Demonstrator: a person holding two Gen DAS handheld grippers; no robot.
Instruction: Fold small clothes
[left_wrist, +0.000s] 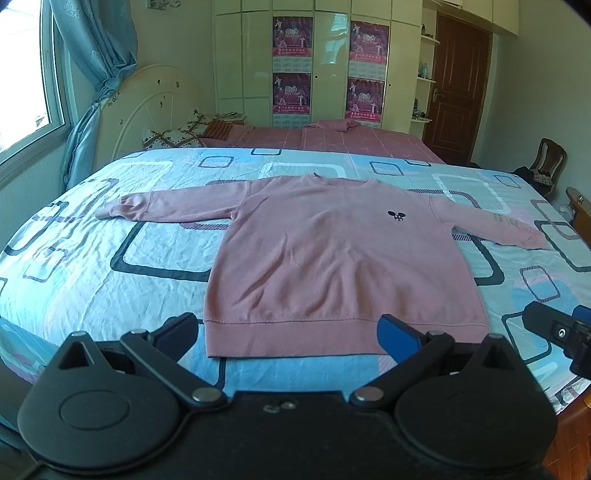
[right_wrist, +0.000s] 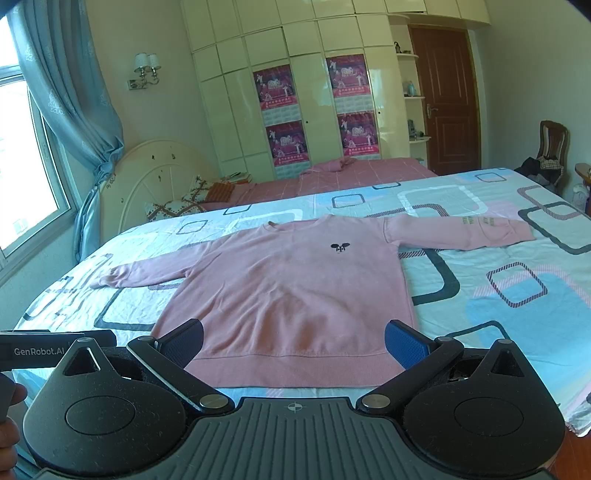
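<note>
A small pink sweatshirt (left_wrist: 332, 258) lies flat and face up on the bed, both sleeves spread out sideways and a dark mouse emblem on its chest. Its ribbed hem faces me. My left gripper (left_wrist: 291, 338) hovers open just in front of the hem, nothing between its blue pads. The right wrist view shows the same sweatshirt (right_wrist: 295, 291), with my right gripper (right_wrist: 293, 345) open over the hem's near edge and holding nothing. Part of the right gripper's body (left_wrist: 561, 334) shows at the right edge of the left wrist view.
The bed carries a light blue sheet (left_wrist: 110, 240) printed with rounded squares. Beyond it is a second bed with pink bedding (left_wrist: 332, 138), pillows and a cream headboard. A wardrobe with posters, a brown door, a chair (left_wrist: 550, 162) with clothes and a curtained window surround it.
</note>
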